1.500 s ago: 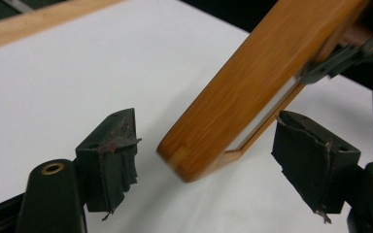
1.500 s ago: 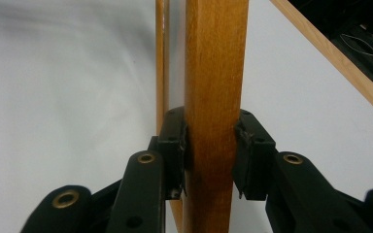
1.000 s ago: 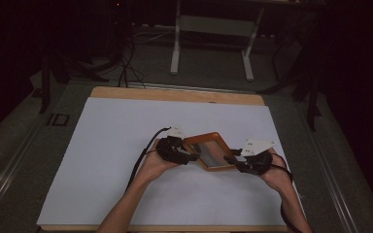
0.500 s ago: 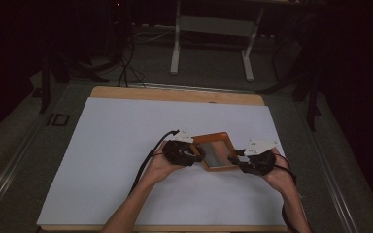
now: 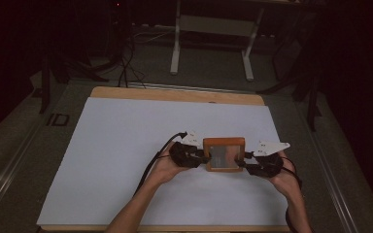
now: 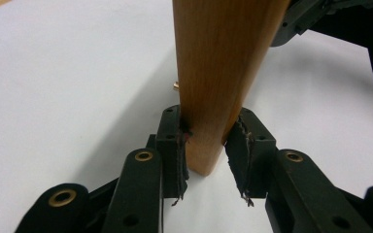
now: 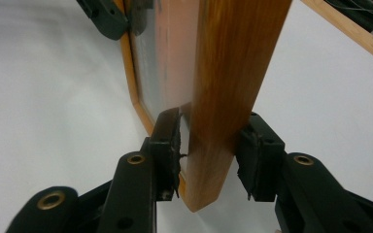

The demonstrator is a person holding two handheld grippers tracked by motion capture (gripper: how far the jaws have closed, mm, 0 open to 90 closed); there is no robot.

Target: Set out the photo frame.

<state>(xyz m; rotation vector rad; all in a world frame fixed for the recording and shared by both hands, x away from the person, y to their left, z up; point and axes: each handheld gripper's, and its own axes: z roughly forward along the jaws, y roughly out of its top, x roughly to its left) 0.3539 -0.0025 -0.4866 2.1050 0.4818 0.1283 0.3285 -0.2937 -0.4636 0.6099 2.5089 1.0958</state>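
Your left claw (image 5: pixel 201 155) is closed on the left edge of the wooden picture frame (image 5: pixel 224 154), its two black jaws pressed against the front and back faces of the wood; in the left gripper view the pads (image 6: pixel 177 145) pinch the frame (image 6: pixel 218 73) near its corner. Your right claw (image 5: pixel 241 162) is clamped the same way on the frame's right edge, and in the right gripper view its pads (image 7: pixel 172 141) squeeze the wooden rim (image 7: pixel 233 87) beside the glass pane. The frame sits between your two hands, glass face up, over the right half of the desk (image 5: pixel 121 145), toward the near side. Whether it touches the white sheet or is held just above it, you cannot tell. Black cables (image 5: pixel 158 155) trail from the left claw toward the near edge. Beyond the desk's far edge stands a white metal stand (image 5: pixel 211 29) on the dark floor.
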